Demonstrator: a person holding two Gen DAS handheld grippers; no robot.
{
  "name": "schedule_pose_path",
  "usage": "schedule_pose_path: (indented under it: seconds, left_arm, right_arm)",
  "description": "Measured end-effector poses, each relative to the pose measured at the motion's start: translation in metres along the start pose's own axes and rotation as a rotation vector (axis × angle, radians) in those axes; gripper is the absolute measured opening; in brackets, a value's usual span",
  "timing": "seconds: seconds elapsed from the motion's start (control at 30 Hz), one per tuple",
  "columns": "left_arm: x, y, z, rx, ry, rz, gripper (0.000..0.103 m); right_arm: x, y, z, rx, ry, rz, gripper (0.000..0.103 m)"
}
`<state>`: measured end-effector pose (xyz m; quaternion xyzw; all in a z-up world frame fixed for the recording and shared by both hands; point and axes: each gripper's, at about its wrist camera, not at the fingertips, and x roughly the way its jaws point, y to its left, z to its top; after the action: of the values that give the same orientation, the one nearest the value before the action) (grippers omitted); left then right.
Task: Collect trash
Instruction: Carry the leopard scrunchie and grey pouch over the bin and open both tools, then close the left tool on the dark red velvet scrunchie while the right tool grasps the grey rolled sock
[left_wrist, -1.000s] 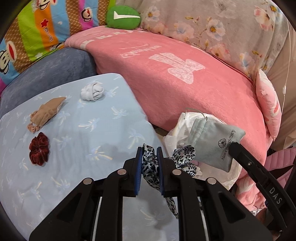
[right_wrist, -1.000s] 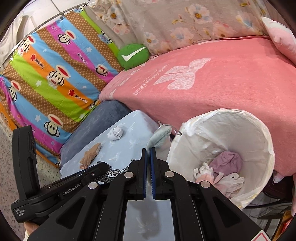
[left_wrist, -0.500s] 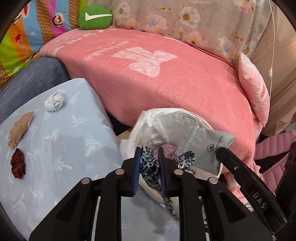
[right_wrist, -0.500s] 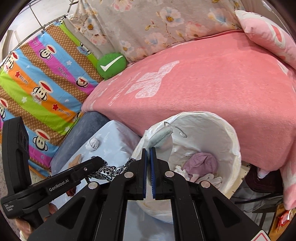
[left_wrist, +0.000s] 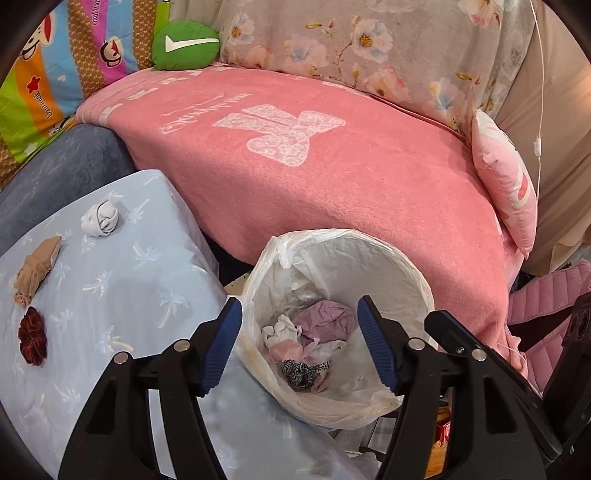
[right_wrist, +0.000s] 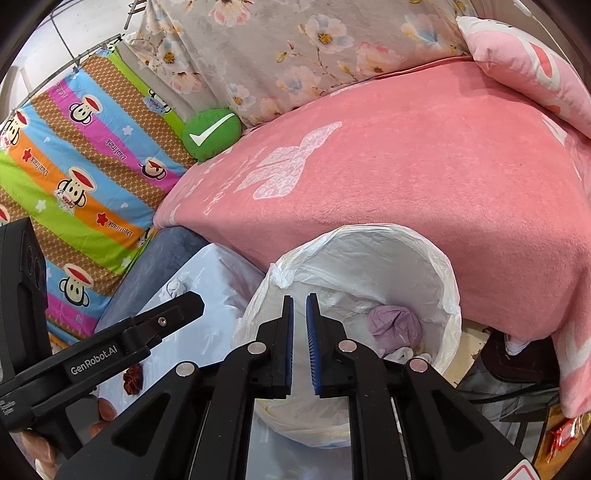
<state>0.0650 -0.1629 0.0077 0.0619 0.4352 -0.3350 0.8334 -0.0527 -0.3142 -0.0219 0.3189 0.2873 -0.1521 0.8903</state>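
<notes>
On the blue table (left_wrist: 122, 280) lay three pieces yet to be collected: a red scrunchie (left_wrist: 32, 341), a tan sock (left_wrist: 37, 267) and a white ball (left_wrist: 100, 219), all well apart from the bin (left_wrist: 410, 269). The left gripper (left_wrist: 299, 345) hung over the bin, jaws wide and empty; the right gripper (right_wrist: 300, 328) beside it stood narrowly parted, also empty. The risk I judged: both tools crowded the rim, so pulling back could snag the loose liner (left_wrist: 280, 251) and drag or tip the bin. Inside it lay a leopard scrunchie (left_wrist: 303, 371), a purple wad (left_wrist: 327, 319) and white and pink scraps (left_wrist: 282, 334).
</notes>
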Motion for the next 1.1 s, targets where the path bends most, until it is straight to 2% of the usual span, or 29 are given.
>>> schedule_pose_path:
  seconds: [0.2, 0.33, 0.63, 0.93, 1.0, 1.1]
  left_arm:
    - [0.001, 0.011, -0.003, -0.027, 0.003, 0.024, 0.062]
    - [-0.001, 0.018, -0.004, -0.038, -0.004, 0.041, 0.062]
    - [-0.006, 0.042, -0.009, -0.085, -0.014, 0.074, 0.062]
    - [-0.014, 0.076, -0.018, -0.137, -0.026, 0.12, 0.062]
    - [-0.016, 0.086, -0.021, -0.15, -0.031, 0.141, 0.064]
    - [-0.021, 0.105, -0.028, -0.18, -0.054, 0.193, 0.077]
  right_arm:
    - [0.003, 0.012, -0.001, -0.02, 0.011, 0.007, 0.011]
    - [0.007, 0.021, -0.003, -0.037, 0.024, 0.012, 0.017]
    - [0.018, 0.046, -0.009, -0.091, 0.054, 0.028, 0.017]
    - [0.031, 0.075, -0.019, -0.141, 0.089, 0.045, 0.025]
    - [0.036, 0.083, -0.022, -0.154, 0.103, 0.051, 0.026]
    - [0.043, 0.096, -0.029, -0.172, 0.125, 0.063, 0.027]
